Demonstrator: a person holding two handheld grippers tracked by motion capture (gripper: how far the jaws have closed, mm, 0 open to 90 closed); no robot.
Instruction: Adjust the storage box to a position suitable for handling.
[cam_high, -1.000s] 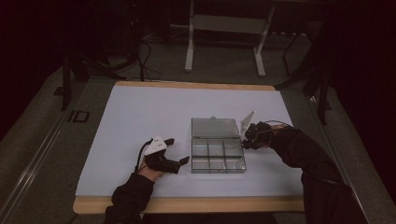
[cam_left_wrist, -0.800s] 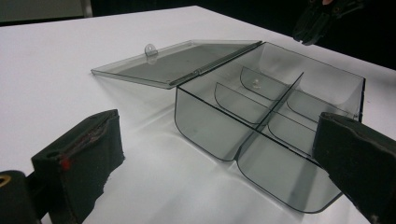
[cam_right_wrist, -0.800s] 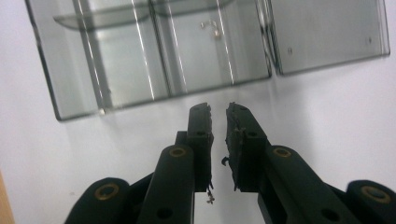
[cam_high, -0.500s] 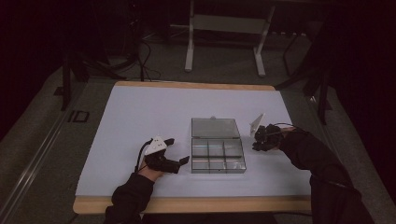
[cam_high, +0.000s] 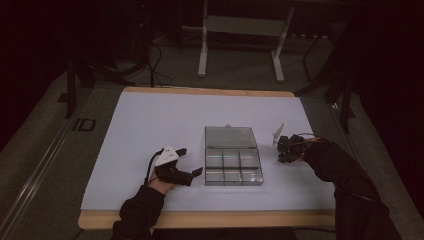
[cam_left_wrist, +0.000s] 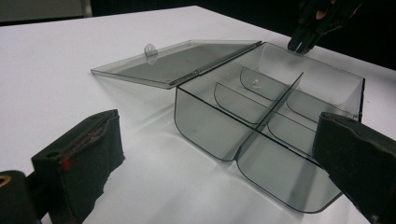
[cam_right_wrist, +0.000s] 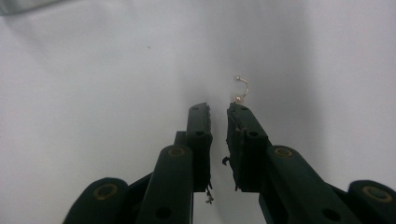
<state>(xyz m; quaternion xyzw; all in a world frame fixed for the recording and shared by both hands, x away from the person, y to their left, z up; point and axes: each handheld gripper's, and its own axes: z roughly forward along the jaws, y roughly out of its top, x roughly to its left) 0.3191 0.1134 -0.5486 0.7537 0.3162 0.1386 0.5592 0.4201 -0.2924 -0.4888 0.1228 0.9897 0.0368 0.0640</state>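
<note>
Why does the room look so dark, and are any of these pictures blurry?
High view: only the white table is lit, surroundings nearly black. Left gripper view: the clear box is sharp, the near jaws soft. Right gripper view: a tiny hooked earring is slightly blurred, with gentle shading across the table.

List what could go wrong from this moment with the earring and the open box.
1. The small gold earring lies on the white table just past the right hand-held gripper, off to one side of its narrow gap; closing now would likely miss or flick it.
2. The left hand-held gripper stands open beside the clear compartment box without gripping it, so a bump could slide the box.
</note>
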